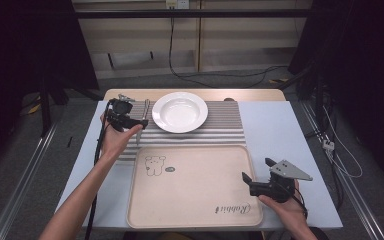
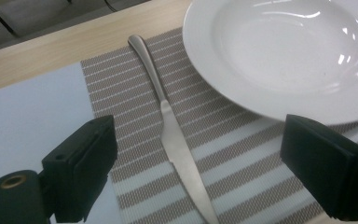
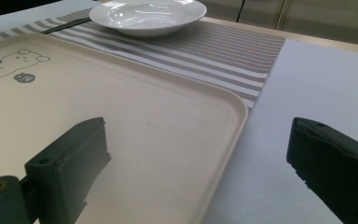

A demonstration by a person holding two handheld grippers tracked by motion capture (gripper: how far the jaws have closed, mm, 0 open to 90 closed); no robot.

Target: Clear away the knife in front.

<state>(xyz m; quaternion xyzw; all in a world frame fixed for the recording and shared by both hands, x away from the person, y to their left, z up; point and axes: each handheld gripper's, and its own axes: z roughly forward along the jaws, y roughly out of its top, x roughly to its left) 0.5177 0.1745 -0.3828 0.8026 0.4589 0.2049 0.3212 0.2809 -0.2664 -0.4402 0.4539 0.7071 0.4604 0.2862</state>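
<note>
A silver table knife (image 2: 177, 144) lies on the striped placemat (image 2: 135, 116), just left of a white deep plate (image 2: 284, 51). My left gripper (image 2: 200, 140) hovers over the knife with its jaws wide open, one on each side, touching nothing. From above, the left gripper (image 1: 130, 116) sits at the placemat's left edge beside the knife (image 1: 146, 106) and the plate (image 1: 180, 111). My right gripper (image 1: 257, 169) is open over the right rim of the beige tray (image 1: 195, 200). In its own view the right gripper (image 3: 200, 140) straddles the tray (image 3: 121, 116) edge, holding nothing.
The tray carries a bear drawing (image 1: 155, 165) and lettering, with nothing on it. Pale blue table top (image 1: 275, 125) stretches to the right of the placemat (image 1: 225, 125). Cables trail on the floor beyond the table's far edge.
</note>
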